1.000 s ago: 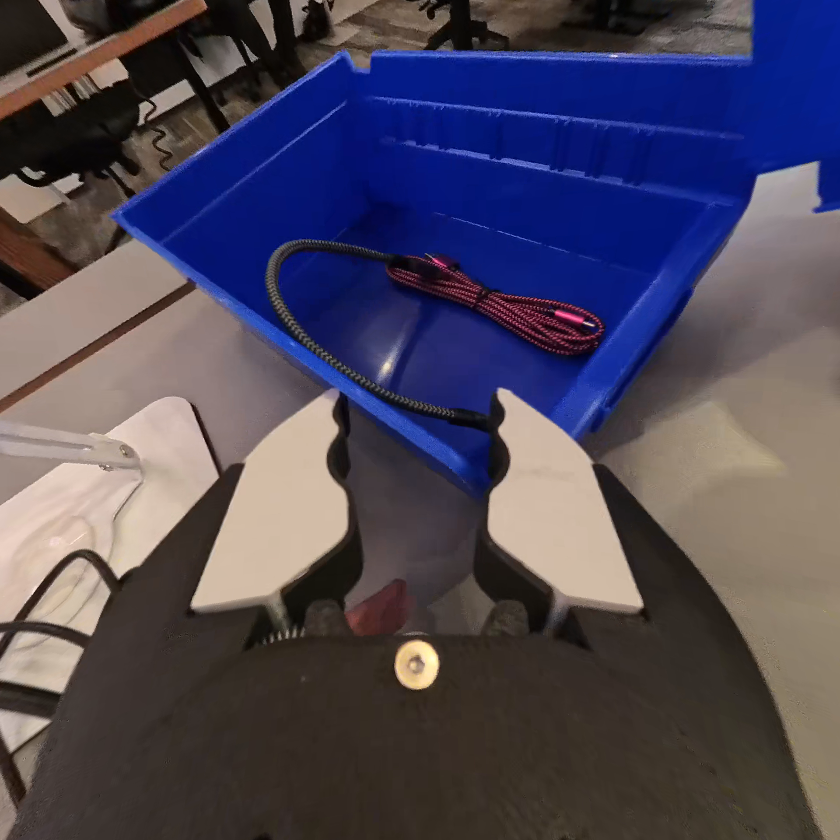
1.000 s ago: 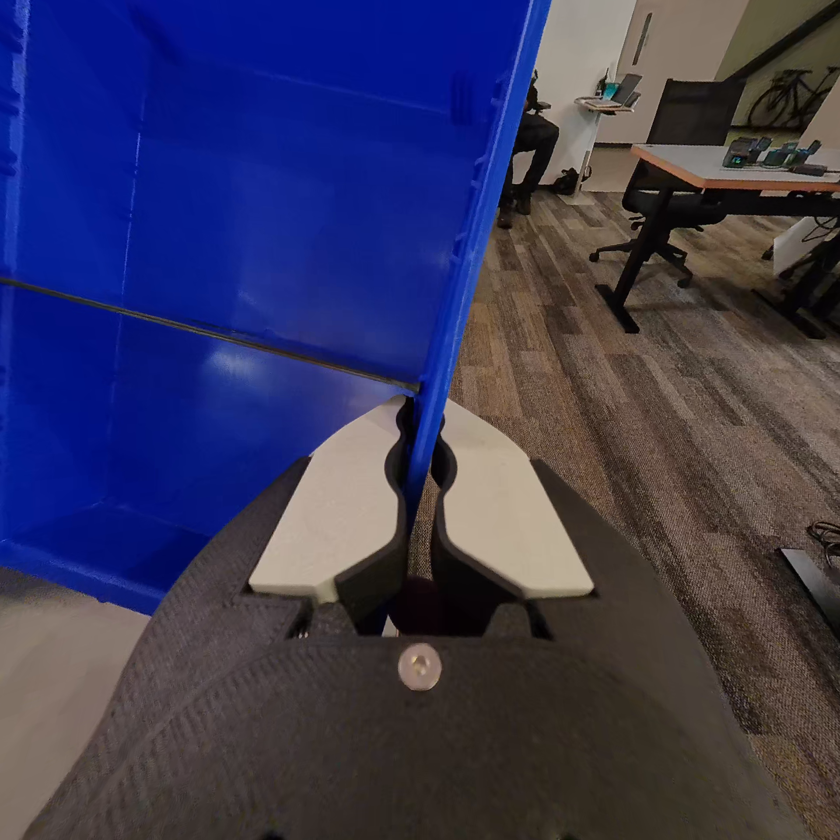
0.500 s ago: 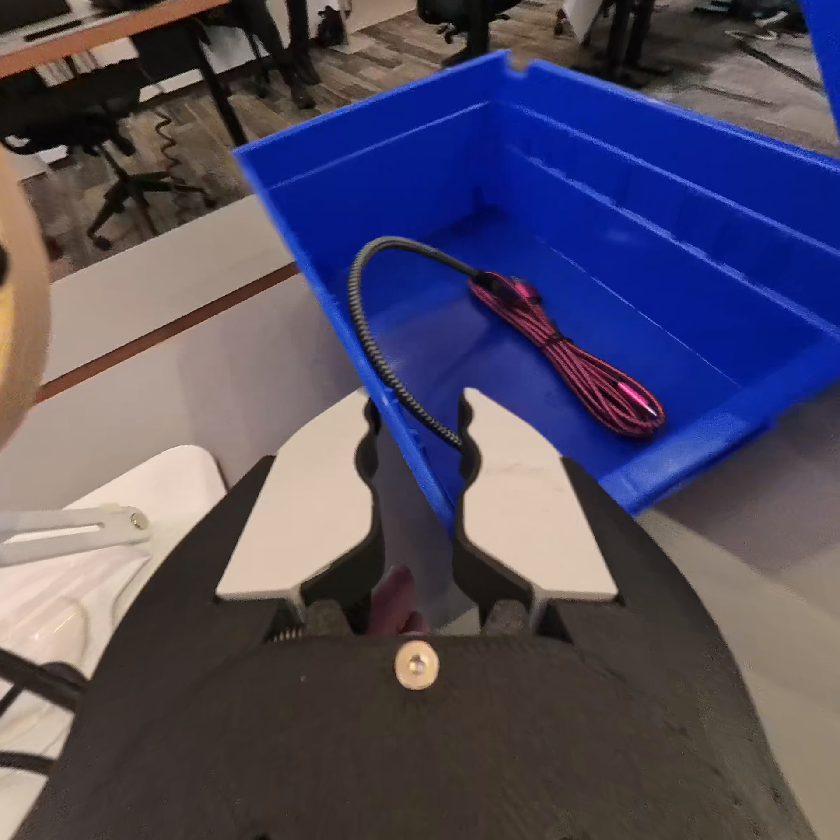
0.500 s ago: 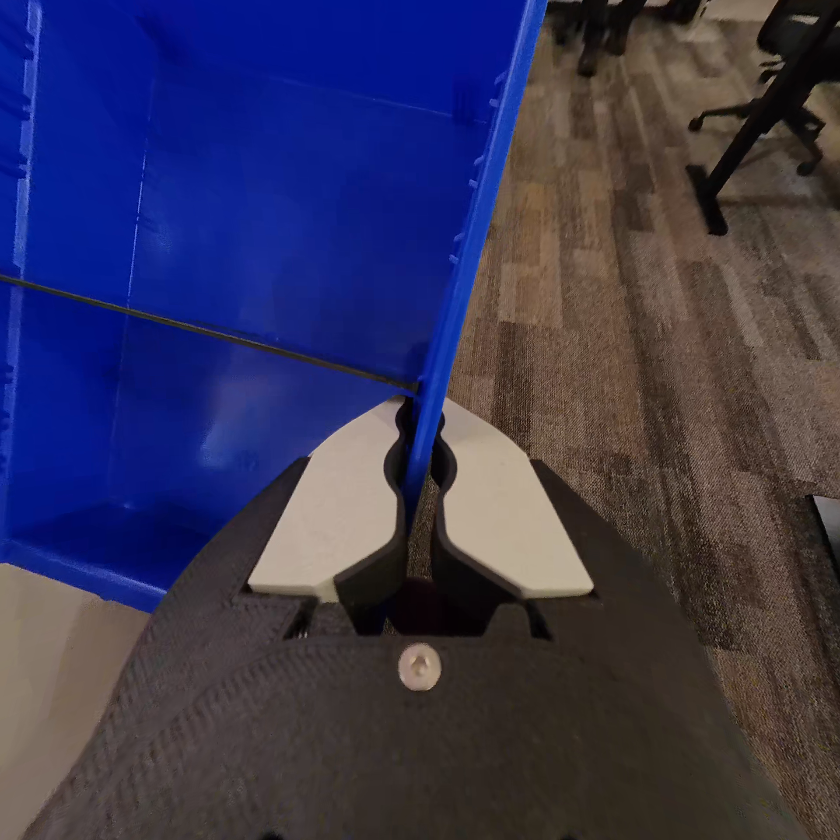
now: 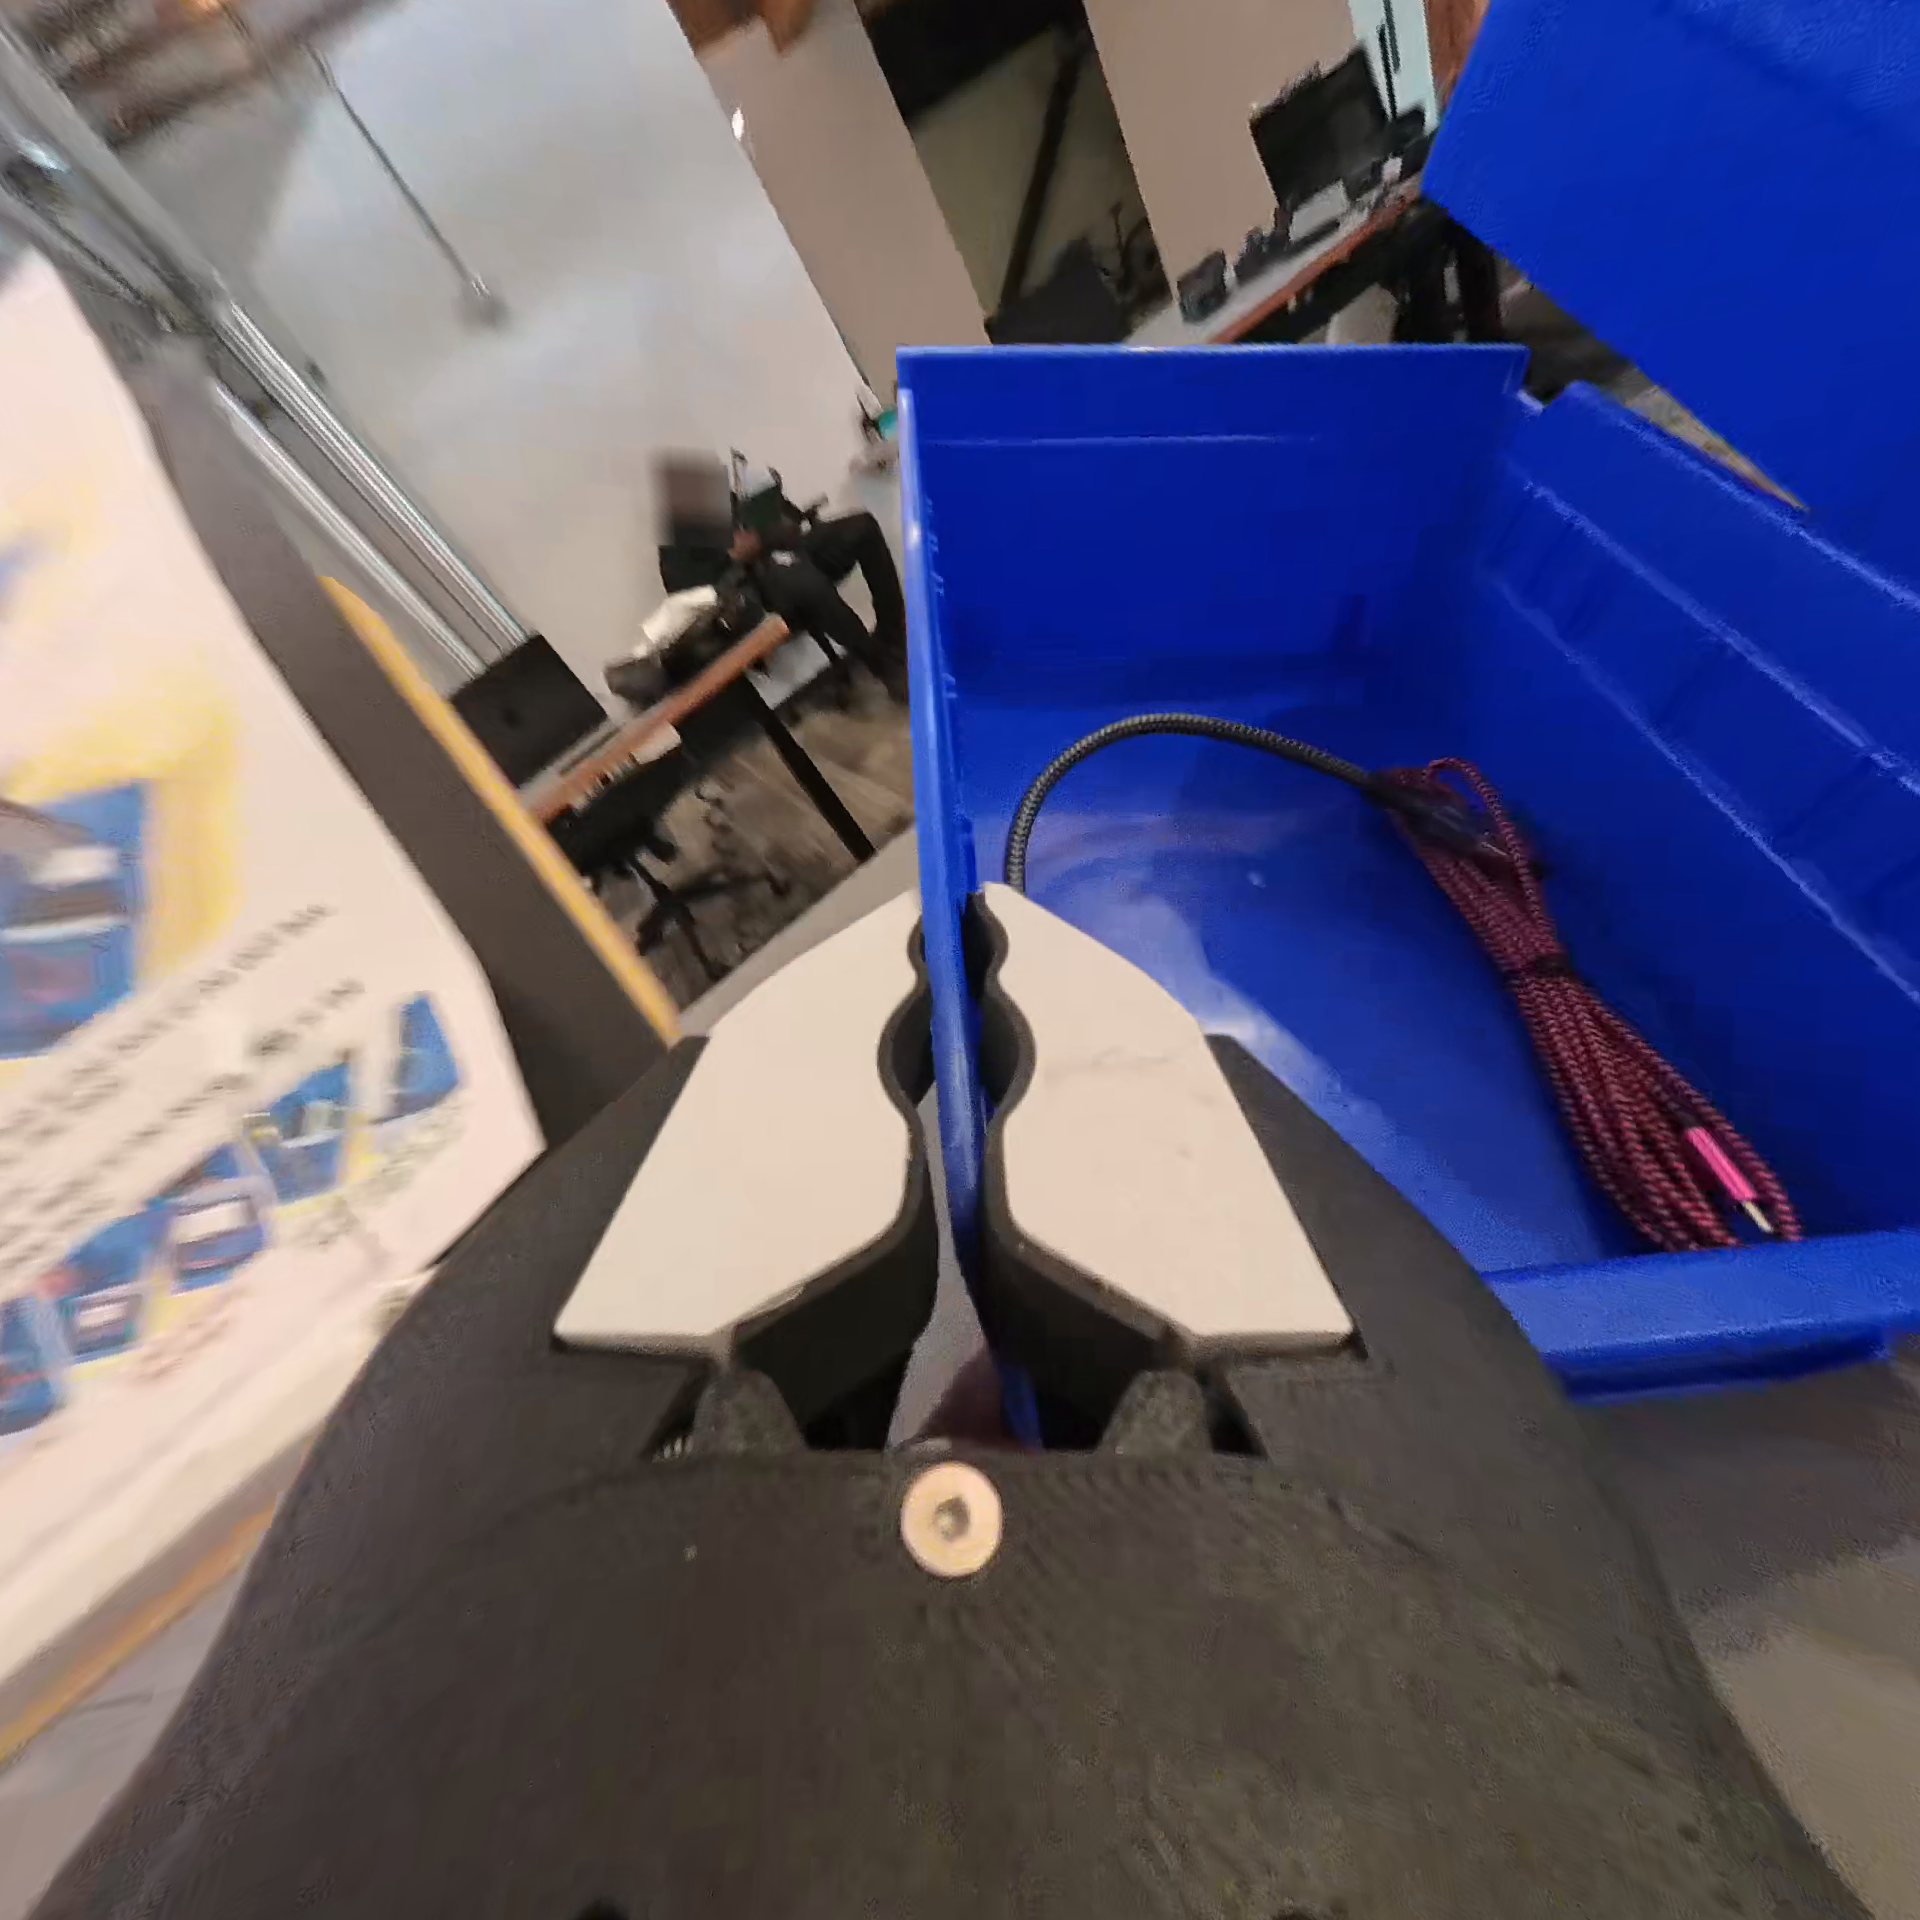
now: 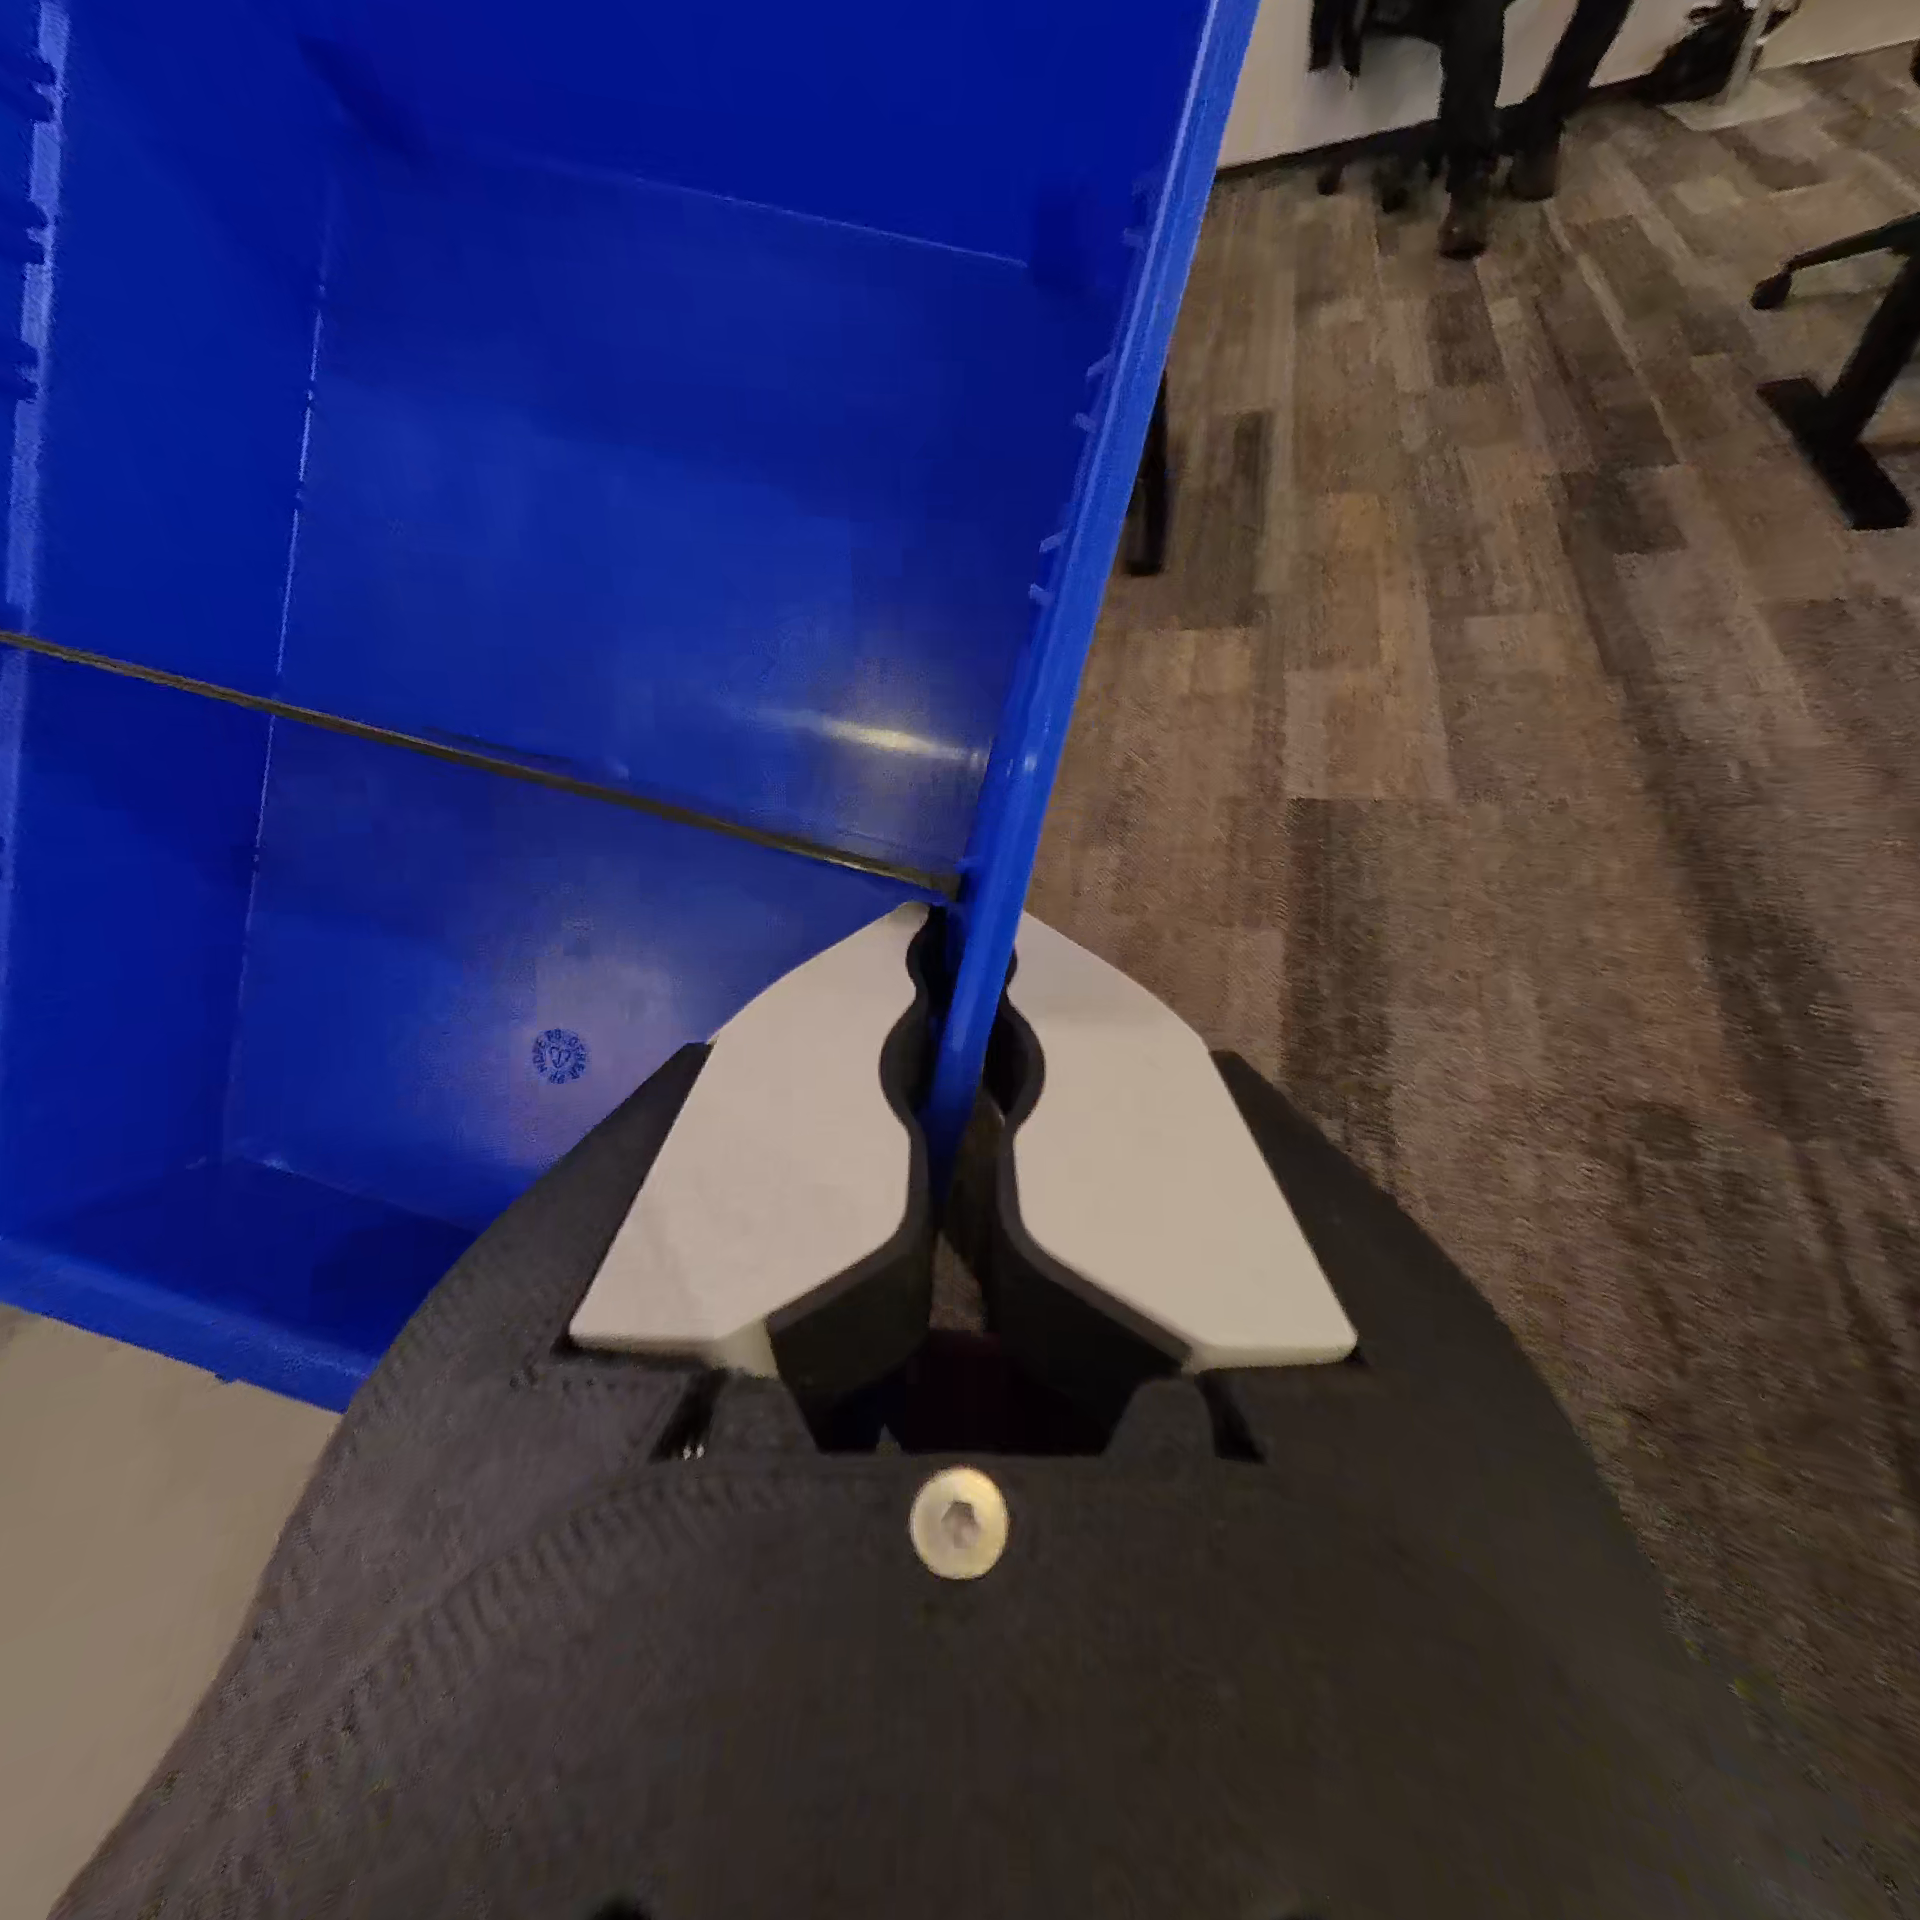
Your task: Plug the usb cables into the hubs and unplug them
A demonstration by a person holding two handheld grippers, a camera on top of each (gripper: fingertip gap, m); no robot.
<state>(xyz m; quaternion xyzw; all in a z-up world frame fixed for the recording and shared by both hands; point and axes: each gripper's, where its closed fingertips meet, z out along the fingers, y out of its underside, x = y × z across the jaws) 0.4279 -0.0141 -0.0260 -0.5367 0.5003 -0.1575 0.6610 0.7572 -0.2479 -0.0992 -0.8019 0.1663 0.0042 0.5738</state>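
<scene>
The left gripper (image 5: 953, 925) jaws are pinching the side wall of a blue bin (image 5: 1195, 540); a black cable (image 5: 1122, 732) and a red cable (image 5: 1590, 1049) are lying inside it. The right gripper (image 6: 961, 925) jaws are pinching the wall of a second bin (image 6: 623, 416).

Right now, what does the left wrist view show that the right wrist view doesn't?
Only the left view: a black braided cable and a bundled red cable inside its blue bin, plus a printed poster. Only the right view: an empty blue bin over carpet. Both: the view's own gripper, left and right, shut on a blue bin wall.
</scene>
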